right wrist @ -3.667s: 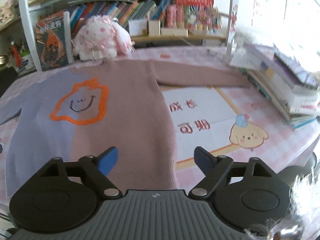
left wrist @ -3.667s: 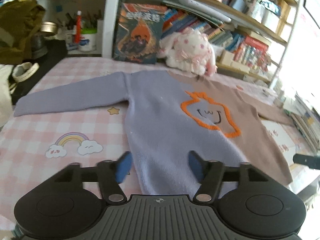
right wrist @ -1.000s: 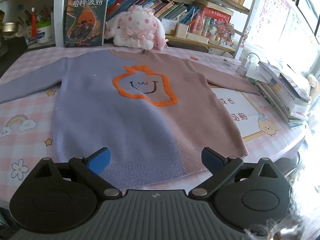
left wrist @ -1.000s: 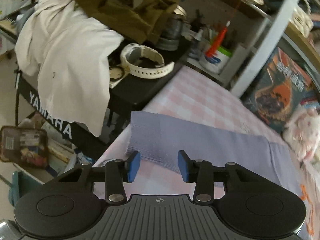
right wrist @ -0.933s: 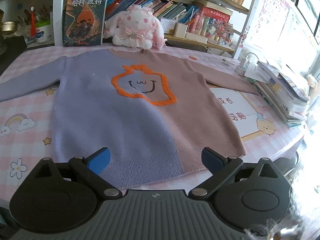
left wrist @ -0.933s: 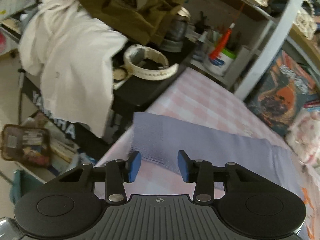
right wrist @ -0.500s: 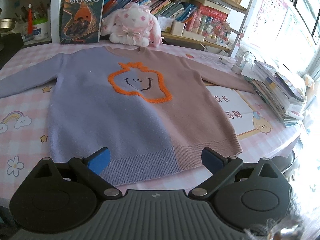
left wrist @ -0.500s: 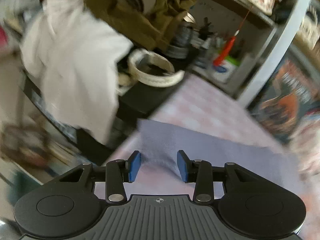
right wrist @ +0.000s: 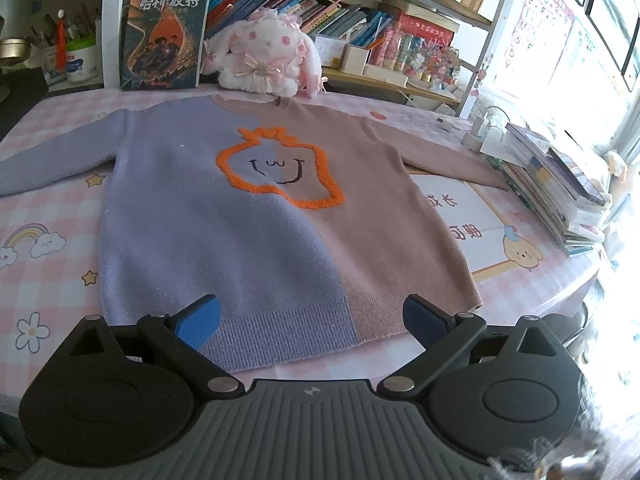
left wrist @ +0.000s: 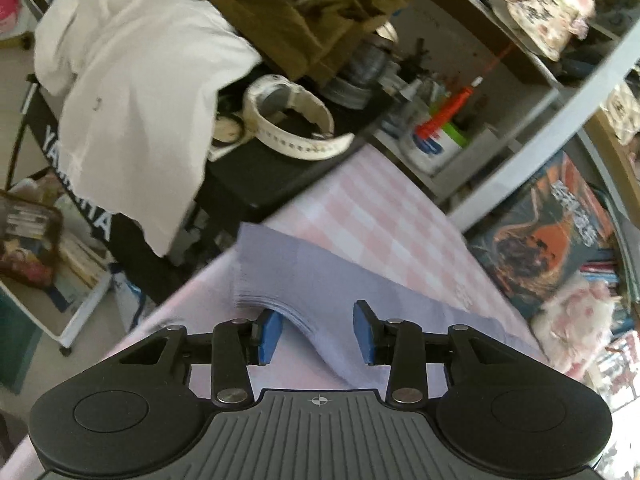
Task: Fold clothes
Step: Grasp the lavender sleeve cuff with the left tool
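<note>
A sweater, lilac on its left half and dusty pink on its right, with an orange outlined smiling shape, lies flat on the pink checked table. In the left wrist view its lilac sleeve ends at the table's corner. My left gripper is open, its blue pads on either side of the cuff, whose edge rises by the left pad. My right gripper hangs wide open just above the ribbed hem with nothing between its fingers.
A plush rabbit and an upright book stand behind the collar. Stacked books line the right table edge. Left of the cuff the table ends, beside a black keyboard stand with a white cloth and a white strap.
My left gripper has left the hem for the sleeve's cuff and crept forward, so the cuff now lies between its pads. The right gripper has drifted slightly and stays open.
</note>
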{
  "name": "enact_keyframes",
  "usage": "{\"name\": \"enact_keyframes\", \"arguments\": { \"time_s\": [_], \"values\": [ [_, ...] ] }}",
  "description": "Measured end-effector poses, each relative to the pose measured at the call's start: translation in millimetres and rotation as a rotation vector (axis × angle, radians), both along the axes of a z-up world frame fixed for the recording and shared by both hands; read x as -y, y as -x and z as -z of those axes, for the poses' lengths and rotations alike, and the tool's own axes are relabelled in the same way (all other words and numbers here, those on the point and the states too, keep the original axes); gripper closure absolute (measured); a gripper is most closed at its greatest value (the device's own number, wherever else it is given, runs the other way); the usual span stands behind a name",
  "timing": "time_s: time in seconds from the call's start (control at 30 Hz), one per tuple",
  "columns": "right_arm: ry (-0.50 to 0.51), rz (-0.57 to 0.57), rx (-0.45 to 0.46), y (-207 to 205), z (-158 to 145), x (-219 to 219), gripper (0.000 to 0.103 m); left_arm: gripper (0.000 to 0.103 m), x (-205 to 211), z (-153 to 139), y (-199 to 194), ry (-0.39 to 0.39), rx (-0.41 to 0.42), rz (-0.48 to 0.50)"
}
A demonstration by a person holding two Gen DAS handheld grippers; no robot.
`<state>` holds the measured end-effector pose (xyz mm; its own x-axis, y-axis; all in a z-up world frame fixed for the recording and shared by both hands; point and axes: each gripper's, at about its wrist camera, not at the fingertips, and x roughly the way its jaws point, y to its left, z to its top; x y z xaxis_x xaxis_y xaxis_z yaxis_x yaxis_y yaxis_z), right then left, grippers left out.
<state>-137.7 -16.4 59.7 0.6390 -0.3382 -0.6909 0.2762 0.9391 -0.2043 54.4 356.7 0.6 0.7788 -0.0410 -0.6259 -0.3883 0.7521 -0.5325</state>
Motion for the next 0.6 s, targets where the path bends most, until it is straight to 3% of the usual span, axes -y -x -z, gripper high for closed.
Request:
{"name": "enact_keyframes", "arguments": {
  "time_s": [0.2,0.43,0.6],
  "values": [
    [-0.003,0.004,0.004,-0.3,-0.8,1.7,0.005,0.099,-4.9,1.1,-1.8,-0.032,-0.027,-0.021],
    [-0.01,0.0,0.004,-0.1,0.0,5.0,0.005,0.1,4.0,-5.4,-3.3,-0.107,-0.018,0.008],
    [-0.03,-0.001,0.012,-3.1,0.3,17.5,0.005,0.1,23.7,-24.7,-2.1,-0.18,0.042,0.044]
  ]
}}
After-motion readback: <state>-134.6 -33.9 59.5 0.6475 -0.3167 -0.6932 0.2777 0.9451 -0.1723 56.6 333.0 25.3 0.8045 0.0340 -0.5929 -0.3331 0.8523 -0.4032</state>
